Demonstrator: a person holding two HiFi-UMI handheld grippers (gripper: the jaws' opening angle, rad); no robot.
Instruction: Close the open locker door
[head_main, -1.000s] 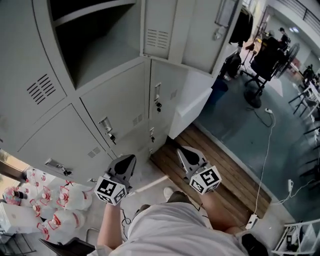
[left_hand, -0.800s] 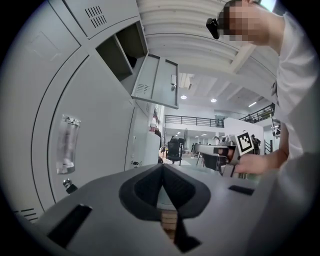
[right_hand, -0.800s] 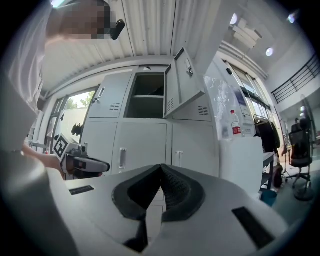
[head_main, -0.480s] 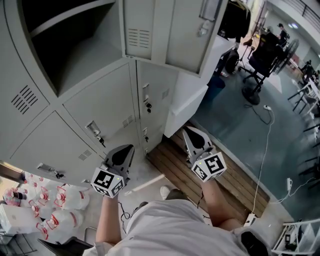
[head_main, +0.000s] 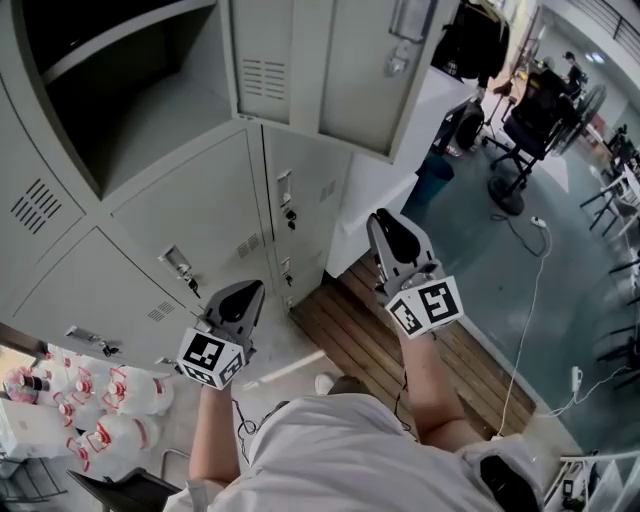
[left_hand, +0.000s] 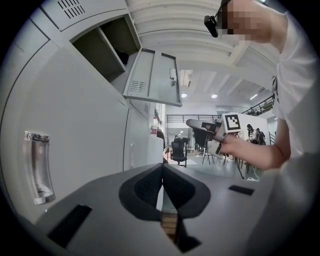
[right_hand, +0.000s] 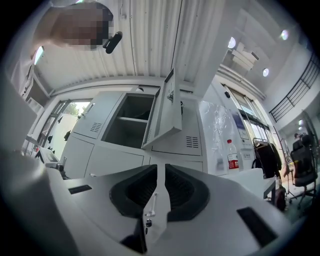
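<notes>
Below open locker door (head_main: 320, 70), left hand-held gripper (head_main: 249, 290) clenched empty, right hand-held gripper (head_main: 381, 220) just opening, empty.

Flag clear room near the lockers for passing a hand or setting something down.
Free: the open compartment under its shelf, left of the open locker door; the wooden floor strip between lockers and teal floor. Crowded: water jugs on the floor, lower left; chairs far right.

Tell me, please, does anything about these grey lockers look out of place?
Yes: the grey metal upper locker door stands swung wide open, exposing its dark shelved compartment, while the lower locker doors in view are shut.
</notes>
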